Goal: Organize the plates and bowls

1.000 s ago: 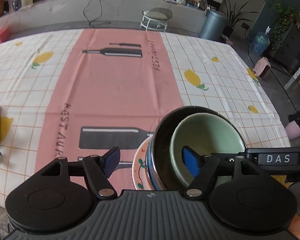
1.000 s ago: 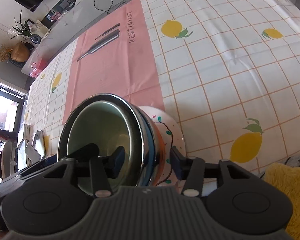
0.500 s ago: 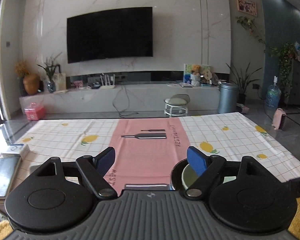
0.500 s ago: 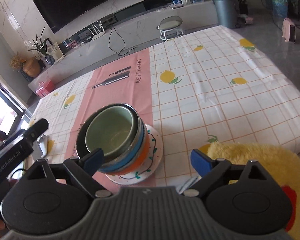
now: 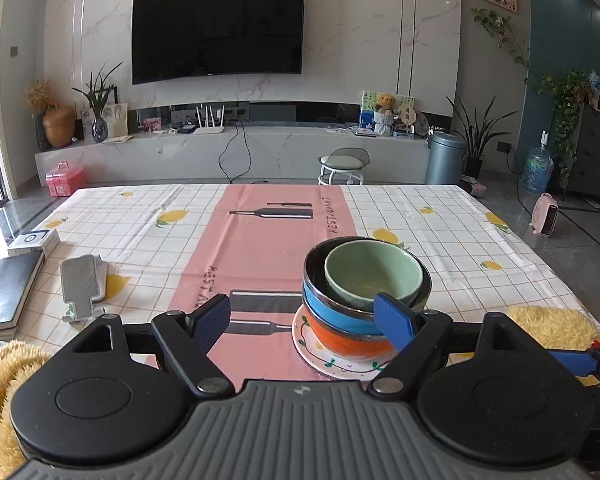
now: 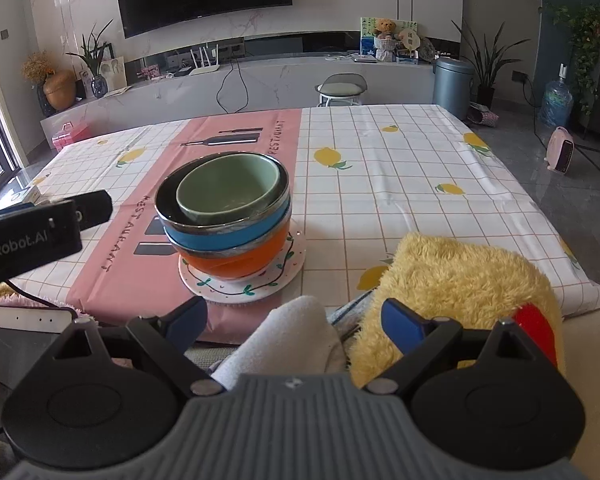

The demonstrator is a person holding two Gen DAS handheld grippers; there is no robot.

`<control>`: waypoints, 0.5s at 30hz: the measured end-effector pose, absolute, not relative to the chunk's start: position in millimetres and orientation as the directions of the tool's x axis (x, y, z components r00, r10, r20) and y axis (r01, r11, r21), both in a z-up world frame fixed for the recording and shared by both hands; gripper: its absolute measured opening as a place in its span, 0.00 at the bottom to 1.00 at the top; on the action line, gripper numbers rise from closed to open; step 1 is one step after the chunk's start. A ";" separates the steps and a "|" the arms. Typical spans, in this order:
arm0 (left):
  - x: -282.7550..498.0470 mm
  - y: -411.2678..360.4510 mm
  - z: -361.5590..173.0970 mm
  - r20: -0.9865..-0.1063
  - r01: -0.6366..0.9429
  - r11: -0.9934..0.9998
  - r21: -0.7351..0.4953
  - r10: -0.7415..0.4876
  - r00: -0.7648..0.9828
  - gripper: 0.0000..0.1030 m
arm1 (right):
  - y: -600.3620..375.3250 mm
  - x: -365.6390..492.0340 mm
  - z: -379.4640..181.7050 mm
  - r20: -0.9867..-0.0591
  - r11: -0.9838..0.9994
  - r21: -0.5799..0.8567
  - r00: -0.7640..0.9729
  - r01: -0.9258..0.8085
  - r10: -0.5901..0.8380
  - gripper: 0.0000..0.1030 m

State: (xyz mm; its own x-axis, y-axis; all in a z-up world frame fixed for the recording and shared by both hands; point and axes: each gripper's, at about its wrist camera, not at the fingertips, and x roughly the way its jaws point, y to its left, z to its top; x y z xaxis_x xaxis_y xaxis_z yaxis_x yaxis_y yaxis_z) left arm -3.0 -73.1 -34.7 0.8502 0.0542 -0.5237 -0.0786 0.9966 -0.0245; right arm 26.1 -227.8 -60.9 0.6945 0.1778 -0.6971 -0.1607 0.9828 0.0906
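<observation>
Stack sat on pink centre strip of checked lemon-print tablecloth (image 6: 400, 184), near its front edge. Bottom: white round plate with vine pattern (image 6: 236, 286). On plate: orange bowl (image 6: 236, 258), then blue bowl with silver rim (image 6: 220, 236), then pale green ceramic bowl (image 6: 228, 190) nested on top. Left gripper (image 5: 302, 320) released, fingers spread, grasping nothing. Right gripper (image 6: 294, 320) released, fingers spread, clear of stack. Yellow fluffy cloth (image 6: 452, 280) lay right of plate.
</observation>
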 end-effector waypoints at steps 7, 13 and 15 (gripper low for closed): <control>-9.0 -81.8 -42.1 -0.530 -0.047 0.999 0.015 0.048 0.846 0.93 | -215.6 19.8 -56.1 -0.681 0.982 0.071 0.711 -0.176 0.176 0.89; -10.9 -84.3 -47.0 -0.542 -0.046 0.999 0.010 0.044 0.839 0.93 | -211.7 19.5 -59.3 -0.683 0.983 0.063 0.710 -0.174 0.169 0.89; -11.1 -84.0 -46.9 -0.543 -0.047 0.999 0.007 0.043 0.839 0.93 | -211.1 18.8 -59.9 -0.683 0.983 0.060 0.712 -0.171 0.165 0.89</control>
State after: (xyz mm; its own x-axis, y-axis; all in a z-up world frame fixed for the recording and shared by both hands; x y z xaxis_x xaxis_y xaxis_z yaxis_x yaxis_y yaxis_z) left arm -11.1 -84.0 -46.9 0.8387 0.0435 -0.5429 -0.0471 0.9989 0.0072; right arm 18.8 -211.1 -59.9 0.7116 0.1650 -0.6829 -0.1709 0.9835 0.0595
